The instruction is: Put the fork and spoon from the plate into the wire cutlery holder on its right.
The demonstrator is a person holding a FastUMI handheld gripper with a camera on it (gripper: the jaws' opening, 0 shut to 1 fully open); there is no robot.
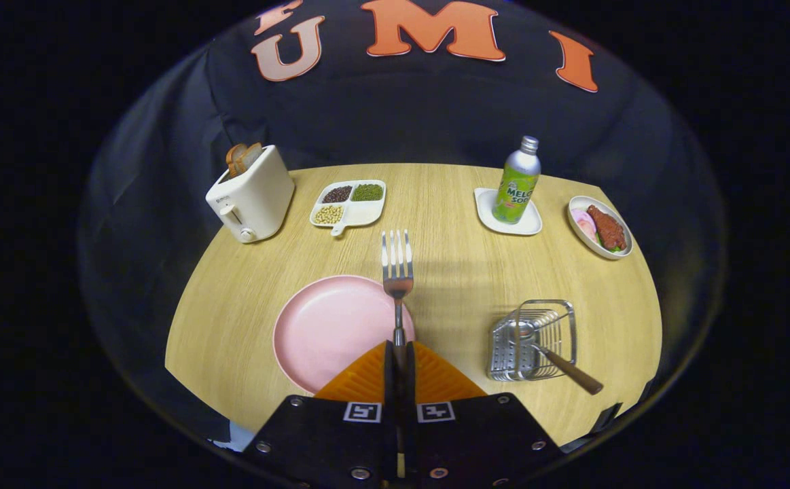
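- Gripping one silver metal fork point(398, 272) by its handle, my hand-held gripper point(400, 356) hangs above one round pink plate point(330, 329).
- One wooden-handled spoon point(558, 363) sits in one wire cutlery holder point(534, 339).

shiny metal fork point(398, 272); matt pink plate point(330, 329); wire metal holder point(534, 339); wood-grain table point(449, 265); wooden spoon handle point(575, 375)

Gripper point(400, 353): one two-finger unit, lower centre of the frame, pointing forward. Fingers point(367, 377) pressed together on the handle of a fork point(397, 272), tines projecting straight ahead beyond the tips.
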